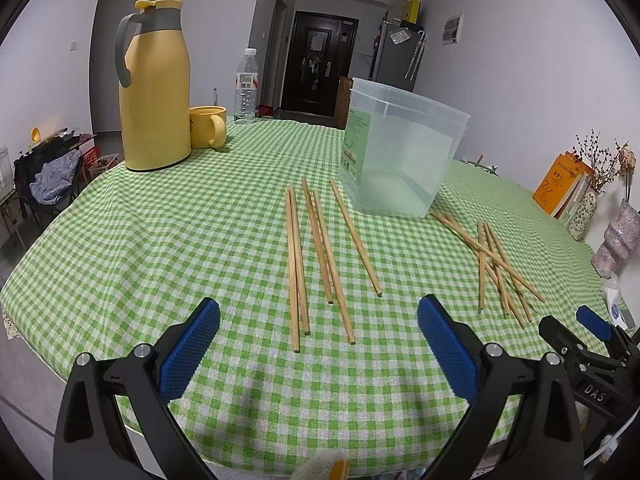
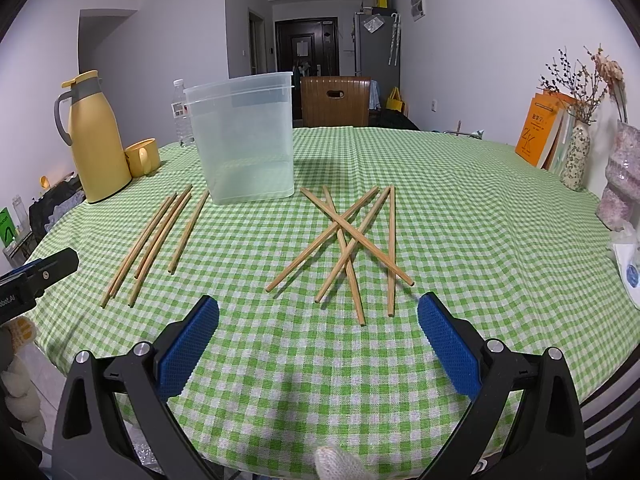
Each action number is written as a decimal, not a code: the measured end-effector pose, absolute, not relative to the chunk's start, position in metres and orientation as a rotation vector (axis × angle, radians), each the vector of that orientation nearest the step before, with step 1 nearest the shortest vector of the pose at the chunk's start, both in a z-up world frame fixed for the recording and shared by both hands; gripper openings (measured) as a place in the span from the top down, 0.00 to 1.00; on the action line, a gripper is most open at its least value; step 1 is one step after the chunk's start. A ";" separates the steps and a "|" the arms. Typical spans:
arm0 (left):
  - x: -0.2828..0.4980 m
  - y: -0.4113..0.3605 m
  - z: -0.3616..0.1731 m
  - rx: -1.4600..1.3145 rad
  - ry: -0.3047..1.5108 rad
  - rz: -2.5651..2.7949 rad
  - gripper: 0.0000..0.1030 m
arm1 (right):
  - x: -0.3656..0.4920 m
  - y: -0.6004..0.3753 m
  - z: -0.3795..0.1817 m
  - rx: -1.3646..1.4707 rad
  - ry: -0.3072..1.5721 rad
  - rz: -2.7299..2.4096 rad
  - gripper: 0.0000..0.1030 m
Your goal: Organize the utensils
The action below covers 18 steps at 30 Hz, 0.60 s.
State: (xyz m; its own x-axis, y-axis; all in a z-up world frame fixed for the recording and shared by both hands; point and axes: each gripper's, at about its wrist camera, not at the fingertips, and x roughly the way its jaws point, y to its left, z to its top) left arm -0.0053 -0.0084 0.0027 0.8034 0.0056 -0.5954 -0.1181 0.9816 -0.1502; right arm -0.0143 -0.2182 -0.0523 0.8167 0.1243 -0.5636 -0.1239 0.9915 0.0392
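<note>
Several wooden chopsticks [image 1: 320, 256] lie roughly parallel on the green checked tablecloth [image 1: 180, 240], just ahead of my left gripper [image 1: 318, 312], which is open and holds nothing. A second, crossed heap of chopsticks [image 2: 352, 240] lies in front of my right gripper [image 2: 318, 312], also open with nothing between its fingers. The crossed heap [image 1: 500, 264] shows at the right of the left wrist view, and the parallel chopsticks [image 2: 156, 236] at the left of the right wrist view. A clear plastic container [image 2: 242, 140] stands upright behind both groups.
A yellow thermos jug [image 1: 154, 88], a yellow mug [image 1: 208, 126] and a water bottle [image 1: 246, 88] stand at the back left. Orange books [image 2: 536, 132], a flowered vase [image 2: 576, 156] and a pink object [image 2: 622, 176] line the right edge. A wooden chair [image 2: 334, 100] stands beyond the table.
</note>
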 end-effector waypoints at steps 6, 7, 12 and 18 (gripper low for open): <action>-0.005 -0.005 0.007 -0.209 0.607 0.040 0.07 | -0.013 -0.218 -0.053 0.001 0.604 0.136 0.07; -0.005 -0.004 0.007 -0.210 0.602 0.038 0.07 | -0.013 -0.218 -0.053 0.000 0.604 0.136 0.07; 0.001 -0.004 0.010 -0.212 0.578 0.022 0.07 | -0.010 -0.219 -0.053 0.003 0.602 0.125 0.07; 0.016 -0.001 0.011 -0.194 0.588 0.050 0.07 | -0.003 -0.226 -0.052 0.018 0.594 0.103 0.07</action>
